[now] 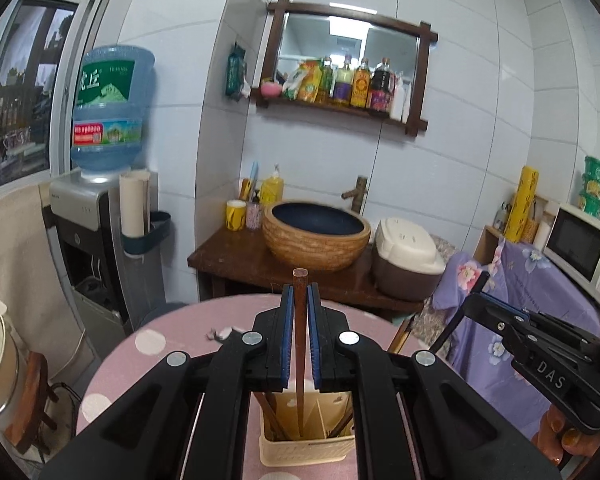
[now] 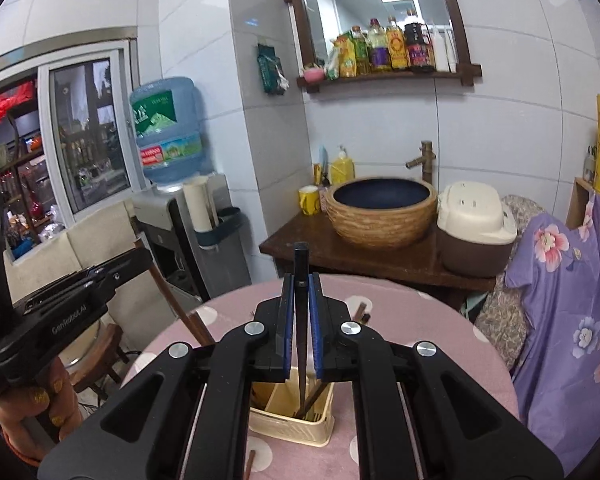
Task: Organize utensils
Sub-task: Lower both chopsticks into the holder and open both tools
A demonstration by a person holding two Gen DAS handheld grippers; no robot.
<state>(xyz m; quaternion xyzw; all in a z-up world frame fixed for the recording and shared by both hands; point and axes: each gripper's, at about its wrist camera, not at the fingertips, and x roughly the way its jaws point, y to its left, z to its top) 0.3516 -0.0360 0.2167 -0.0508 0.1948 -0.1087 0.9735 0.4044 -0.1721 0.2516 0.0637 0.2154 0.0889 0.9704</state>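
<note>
We pinch a brown chopstick (image 1: 300,320) in the left gripper (image 1: 300,292) and a black chopstick (image 2: 301,312) in the right gripper (image 2: 301,280), both upright, tips at six o'clock in the holder (image 1: 300,446).

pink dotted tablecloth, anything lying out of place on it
Yes. A brown wooden chopstick lies loose on the pink dotted tablecloth in front of the cream plastic utensil holder, and more brown sticks lie behind it, outside the holder. A small grey scrap also sits on the cloth.

The pink table (image 1: 172,332) lies bare in the centre and left of the frame. The cream holder (image 1: 306,446), crowded with chopsticks (image 1: 269,414), blocks bottom centre; the other gripper (image 1: 484,304) crowds the right.
</note>
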